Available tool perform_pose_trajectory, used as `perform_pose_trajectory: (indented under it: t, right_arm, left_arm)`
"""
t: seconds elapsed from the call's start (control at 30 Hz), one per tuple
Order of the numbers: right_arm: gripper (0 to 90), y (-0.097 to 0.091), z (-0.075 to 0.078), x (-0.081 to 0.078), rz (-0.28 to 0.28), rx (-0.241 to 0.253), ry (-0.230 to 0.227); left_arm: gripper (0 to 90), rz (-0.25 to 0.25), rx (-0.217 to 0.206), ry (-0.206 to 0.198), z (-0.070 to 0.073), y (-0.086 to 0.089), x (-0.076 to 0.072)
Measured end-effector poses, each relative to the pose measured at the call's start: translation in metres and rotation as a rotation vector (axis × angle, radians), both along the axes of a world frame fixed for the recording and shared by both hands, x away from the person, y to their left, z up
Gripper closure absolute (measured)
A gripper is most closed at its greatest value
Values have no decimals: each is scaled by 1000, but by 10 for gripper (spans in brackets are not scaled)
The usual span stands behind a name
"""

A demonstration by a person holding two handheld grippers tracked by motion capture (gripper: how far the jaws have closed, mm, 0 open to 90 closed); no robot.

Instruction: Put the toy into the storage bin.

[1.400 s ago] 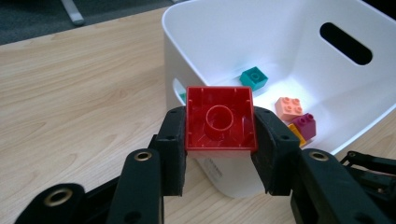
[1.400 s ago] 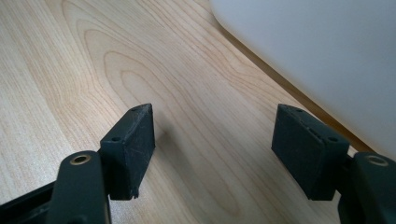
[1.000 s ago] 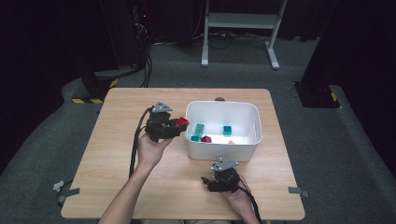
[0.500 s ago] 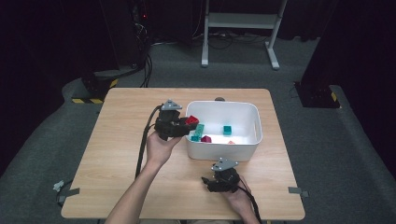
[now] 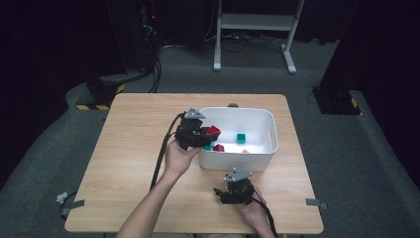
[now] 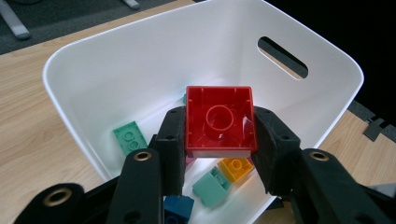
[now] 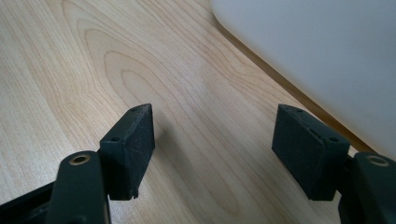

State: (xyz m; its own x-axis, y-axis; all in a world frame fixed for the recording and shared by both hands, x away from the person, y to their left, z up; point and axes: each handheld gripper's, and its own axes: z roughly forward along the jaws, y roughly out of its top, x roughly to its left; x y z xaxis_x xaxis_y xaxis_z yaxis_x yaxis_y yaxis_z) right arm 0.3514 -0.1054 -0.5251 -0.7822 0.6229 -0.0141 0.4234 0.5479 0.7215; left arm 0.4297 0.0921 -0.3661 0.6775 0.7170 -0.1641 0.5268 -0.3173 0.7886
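My left gripper (image 5: 204, 133) is shut on a red brick (image 6: 219, 120), held hollow side up over the left rim of the white bin (image 5: 267, 124). In the left gripper view both black pads press the brick's sides, with the bin (image 6: 116, 70) open below it. Inside the bin lie a green brick (image 6: 129, 136), a mint brick (image 6: 211, 185), a yellow brick (image 6: 236, 167) and a blue brick (image 6: 180, 207). My right gripper (image 5: 223, 194) rests low on the table near the front edge, open. In its own view the right gripper (image 7: 212, 140) has bare wood between its jaws.
The wooden table (image 5: 133, 144) has free room left of the bin. The bin's outer wall (image 7: 327, 51) stands close to the right gripper's far side. A black cable (image 5: 161, 158) trails from the left gripper along the forearm. Beyond the table are a dark floor and a white stand (image 5: 257, 29).
The left hand has carried the red brick to the right, from beside the bin's left wall to over its rim. The right gripper has kept still.
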Motion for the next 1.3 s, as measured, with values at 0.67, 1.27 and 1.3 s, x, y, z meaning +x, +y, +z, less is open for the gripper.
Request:
perform_pose_trajectory:
  t: [0.67, 1.27, 1.3]
  right_arm:
    - [296, 0, 0, 0, 2, 0, 0]
    - [295, 0, 0, 0, 1, -1, -1]
    - [295, 0, 0, 0, 1, -1, -1]
  left_arm:
    - [494, -24, 17, 18, -11, -18, 8]
    - [428, 17, 26, -21, -4, -6, 2]
    - [426, 17, 26, -21, -4, -6, 2]
